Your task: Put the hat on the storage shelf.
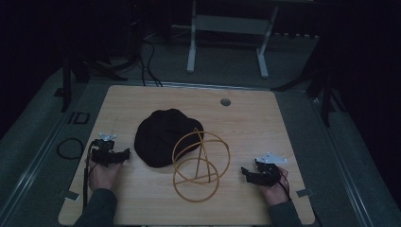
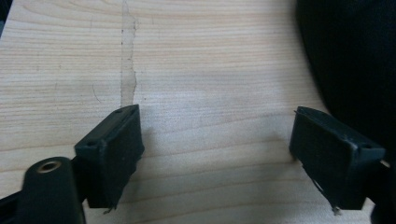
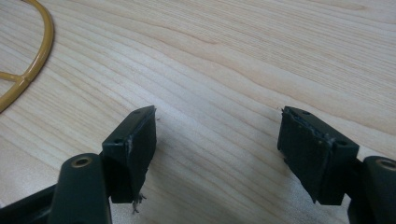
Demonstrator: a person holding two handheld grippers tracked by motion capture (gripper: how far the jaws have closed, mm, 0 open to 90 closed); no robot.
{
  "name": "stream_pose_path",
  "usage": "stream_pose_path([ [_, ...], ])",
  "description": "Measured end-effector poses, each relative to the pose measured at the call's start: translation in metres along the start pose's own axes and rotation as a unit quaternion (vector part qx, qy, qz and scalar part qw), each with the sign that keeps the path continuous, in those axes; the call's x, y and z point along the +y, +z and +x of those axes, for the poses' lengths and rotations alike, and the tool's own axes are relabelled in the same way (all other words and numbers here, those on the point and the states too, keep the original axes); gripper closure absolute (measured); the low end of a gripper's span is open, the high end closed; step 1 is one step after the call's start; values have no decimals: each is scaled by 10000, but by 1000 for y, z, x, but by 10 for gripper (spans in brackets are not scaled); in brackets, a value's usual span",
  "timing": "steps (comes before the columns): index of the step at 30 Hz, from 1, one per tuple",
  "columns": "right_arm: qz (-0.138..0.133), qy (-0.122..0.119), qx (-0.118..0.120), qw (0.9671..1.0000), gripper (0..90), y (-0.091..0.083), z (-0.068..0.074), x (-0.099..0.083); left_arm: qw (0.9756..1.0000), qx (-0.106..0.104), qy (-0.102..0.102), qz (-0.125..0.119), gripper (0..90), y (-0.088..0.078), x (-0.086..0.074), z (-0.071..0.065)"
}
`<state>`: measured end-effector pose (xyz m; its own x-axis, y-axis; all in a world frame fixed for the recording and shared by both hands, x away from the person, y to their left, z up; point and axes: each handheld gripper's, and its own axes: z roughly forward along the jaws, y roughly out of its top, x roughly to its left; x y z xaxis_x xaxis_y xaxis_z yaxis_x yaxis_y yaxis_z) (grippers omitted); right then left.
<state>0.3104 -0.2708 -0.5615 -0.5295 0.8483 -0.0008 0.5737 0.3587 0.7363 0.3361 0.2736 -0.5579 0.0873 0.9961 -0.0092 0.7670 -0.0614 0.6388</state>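
The left gripper (image 1: 124, 154) and right gripper (image 1: 244, 172) rest low on the table (image 1: 246, 118), one to each side of the gold wire frame (image 1: 201, 165), each with its jaws spread wide over bare wood and nothing between them. The black cap (image 1: 163, 137) lies flat just behind the wire frame, touching its rear hoop, nearer the left gripper. Judging by this, nothing has been picked up yet; all the handling of cap and frame remains.
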Motion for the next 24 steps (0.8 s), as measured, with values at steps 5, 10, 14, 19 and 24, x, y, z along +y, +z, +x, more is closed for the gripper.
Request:
stream_pose_path([
  [5, 1, -2, -1, 10000, 277, 0, 0, 0, 9998, -62, 49, 169, 211, -1, 4, 2],
  [10, -1, 0, 0, 10000, 277, 0, 0, 0, 9993, -77, 80, 353, 341, -5, 9, 3],
  [14, 1, 0, 0, 10000, 277, 0, 0, 0, 9988, -167, 202, 422, 450, -6, 11, 2],
  [19, 0, -1, 0, 10000, 277, 0, 0, 0, 9981, -263, 284, 484, 500, -7, 14, 1],
  [24, 0, 2, 1, 10000, 277, 0, 0, 0, 9975, -396, 348, 472, 551, -13, 19, 1],
])
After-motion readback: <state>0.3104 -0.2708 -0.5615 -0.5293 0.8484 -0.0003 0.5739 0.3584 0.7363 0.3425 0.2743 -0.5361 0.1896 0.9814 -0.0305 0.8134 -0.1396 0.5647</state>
